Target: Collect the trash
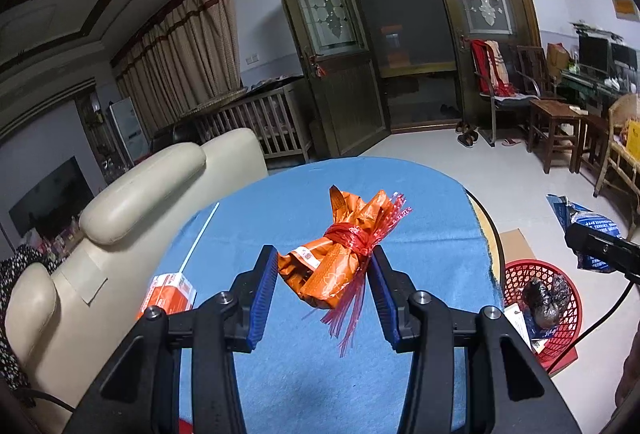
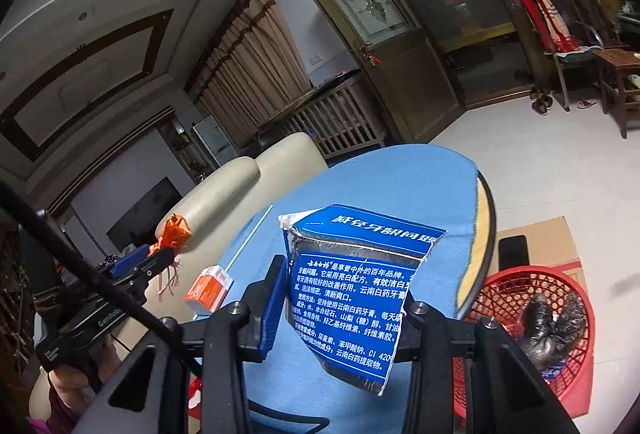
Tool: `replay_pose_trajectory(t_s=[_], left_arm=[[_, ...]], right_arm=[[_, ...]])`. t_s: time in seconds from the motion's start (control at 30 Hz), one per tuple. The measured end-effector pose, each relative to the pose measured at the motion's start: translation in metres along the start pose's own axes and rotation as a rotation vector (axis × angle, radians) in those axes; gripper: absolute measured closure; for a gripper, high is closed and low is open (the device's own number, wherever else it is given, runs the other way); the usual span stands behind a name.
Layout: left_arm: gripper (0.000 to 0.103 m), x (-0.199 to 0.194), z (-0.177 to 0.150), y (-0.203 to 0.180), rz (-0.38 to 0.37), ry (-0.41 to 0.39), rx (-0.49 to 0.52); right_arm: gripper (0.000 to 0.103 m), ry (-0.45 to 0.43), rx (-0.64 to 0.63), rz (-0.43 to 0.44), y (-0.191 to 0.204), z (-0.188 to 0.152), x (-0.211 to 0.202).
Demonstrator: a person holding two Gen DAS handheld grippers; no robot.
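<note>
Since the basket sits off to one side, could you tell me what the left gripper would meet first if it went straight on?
Probably the blue tablecloth; the left gripper, holding the orange wrapper bundle, points slightly downward across it. Depth is unclear.

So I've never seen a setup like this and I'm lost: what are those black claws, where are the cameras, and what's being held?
They are hand-held two-finger grippers, each with a camera looking along its fingers. The left gripper holds an orange foil wrapper tied with red plastic strips. The right gripper holds a torn blue toothpaste carton piece. On the blue cloth-covered round table lie a small orange-and-white box and a thin white stick. A red mesh basket stands on the floor.
</note>
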State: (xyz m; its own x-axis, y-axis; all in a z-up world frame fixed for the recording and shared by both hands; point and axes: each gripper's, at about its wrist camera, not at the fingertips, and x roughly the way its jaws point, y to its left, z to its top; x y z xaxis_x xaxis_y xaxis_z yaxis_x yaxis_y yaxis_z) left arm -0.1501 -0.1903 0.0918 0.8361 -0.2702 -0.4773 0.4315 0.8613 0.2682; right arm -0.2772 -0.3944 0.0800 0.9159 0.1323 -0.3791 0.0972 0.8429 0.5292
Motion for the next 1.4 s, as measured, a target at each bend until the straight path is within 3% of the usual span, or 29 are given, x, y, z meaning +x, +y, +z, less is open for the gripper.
replay_pose_trajectory(t_s=[0.47,0.67,1.03,1.4], left_arm=[[0.055,0.013,0.007,-0.065,-0.061,0.028,0.091],[0.055,0.016,0.006,-0.076,-0.08,0.049,0.112],[0.055,0.025,0.004,-0.078,-0.099,0.086,0.114],[0.055,0.03,-0.001,-0.063,-0.095,0.108,0.066]], right_arm=[[0.061,-0.036,0.07,-0.055,-0.047,-0.009,-0.034],[0.06,-0.074,0.073,-0.08,-0.059,-0.012,-0.046],[0.06,-0.078,0.117,-0.094,-0.078,-0.017,-0.049],[0.06,-0.056,0.098,-0.092,-0.072,-0.015,-0.039]])
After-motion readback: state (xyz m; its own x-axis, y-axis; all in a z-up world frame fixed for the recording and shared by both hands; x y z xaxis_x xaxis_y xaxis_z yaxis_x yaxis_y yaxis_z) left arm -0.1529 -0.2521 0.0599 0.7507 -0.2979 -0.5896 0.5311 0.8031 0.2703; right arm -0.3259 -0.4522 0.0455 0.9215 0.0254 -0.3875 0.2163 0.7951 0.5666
